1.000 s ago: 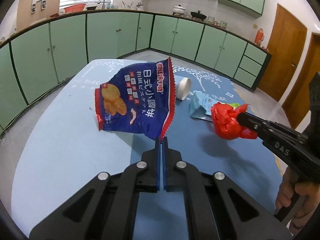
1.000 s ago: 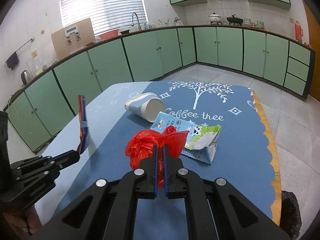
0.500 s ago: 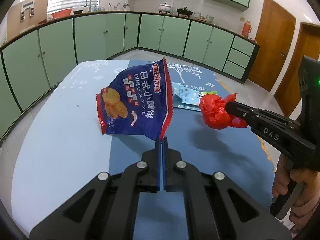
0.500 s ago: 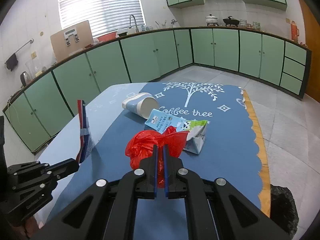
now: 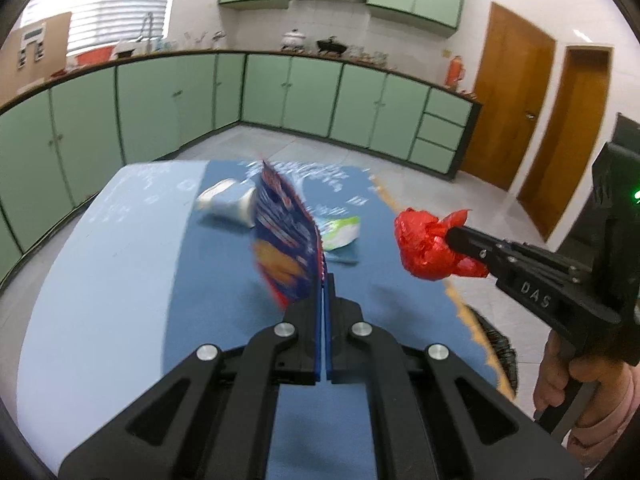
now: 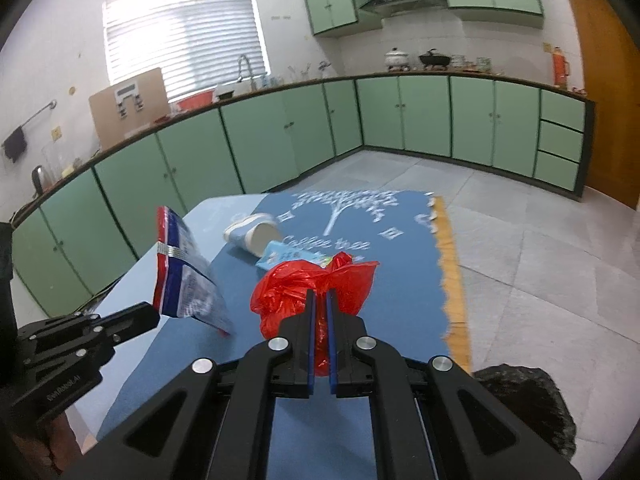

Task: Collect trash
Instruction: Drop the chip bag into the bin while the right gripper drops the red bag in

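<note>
Mostly, a blue table (image 6: 400, 280) stands amid green kitchen cabinets (image 6: 420, 116).

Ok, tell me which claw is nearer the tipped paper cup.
Left. The left claw, shut on the snack bag, sits just before the paper cup; the right claw, holding the red bag, is farther off to the side.
</note>
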The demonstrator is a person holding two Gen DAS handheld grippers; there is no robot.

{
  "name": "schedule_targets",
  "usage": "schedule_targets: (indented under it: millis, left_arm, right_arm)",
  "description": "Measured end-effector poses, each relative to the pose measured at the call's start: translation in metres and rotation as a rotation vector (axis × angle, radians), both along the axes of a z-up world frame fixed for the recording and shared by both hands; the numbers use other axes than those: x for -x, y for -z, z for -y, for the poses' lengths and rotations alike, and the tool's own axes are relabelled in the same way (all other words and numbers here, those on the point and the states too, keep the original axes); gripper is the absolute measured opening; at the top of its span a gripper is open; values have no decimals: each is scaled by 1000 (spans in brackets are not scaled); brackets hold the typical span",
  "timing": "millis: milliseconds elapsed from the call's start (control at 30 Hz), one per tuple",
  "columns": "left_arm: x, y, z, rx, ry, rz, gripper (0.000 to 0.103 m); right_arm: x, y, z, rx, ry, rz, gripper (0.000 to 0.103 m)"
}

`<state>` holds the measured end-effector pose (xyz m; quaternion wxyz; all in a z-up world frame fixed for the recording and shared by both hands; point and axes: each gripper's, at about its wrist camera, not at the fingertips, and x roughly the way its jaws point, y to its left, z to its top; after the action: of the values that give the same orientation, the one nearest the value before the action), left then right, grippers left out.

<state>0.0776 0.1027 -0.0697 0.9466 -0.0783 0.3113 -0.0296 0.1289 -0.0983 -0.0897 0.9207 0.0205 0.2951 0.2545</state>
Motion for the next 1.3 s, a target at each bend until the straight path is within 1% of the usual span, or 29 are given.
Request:
schedule_targets:
  millis: [100,267,433,567,667,767,867,1033,1133,1233,1300]
  left_arm:
    - [-1,-7,17,13,48,21,0]
    - [-9,-13,59,28,158,39,0]
    - [-12,-15,101,49,276,48,0]
    - [-15,-23,137,49,363,70,0]
    - [-20,-23,161,45,414,76,0]
    - [-28,-12,184,54,457,54,0]
    - [-38,3,200,55,487,21,0]
    - [-44,32,221,45,524,-32,0]
    - [-47,44,225,32,524,-55,1]
    - [-54,48,224,27,512,-73,2]
    - [-56,51,225,24,507,-82,2]
  right_arm:
    - [4,-7,20,-1,36,14,5]
    - [13,-12,64,7,123,27,5]
    - [23,-10,113,15,233,19,5]
    - [31,-7,155,18,325,13,5]
    - [37,-4,181,20,379,10,5]
    - [41,2,199,25,418,-2,5]
    - [42,16,217,30,455,-33,5]
    - [41,44,232,36,491,-93,5]
    - [41,55,237,38,502,-119,6]
    - [43,60,240,49,511,-132,12]
    - [43,60,242,52,518,-136,12]
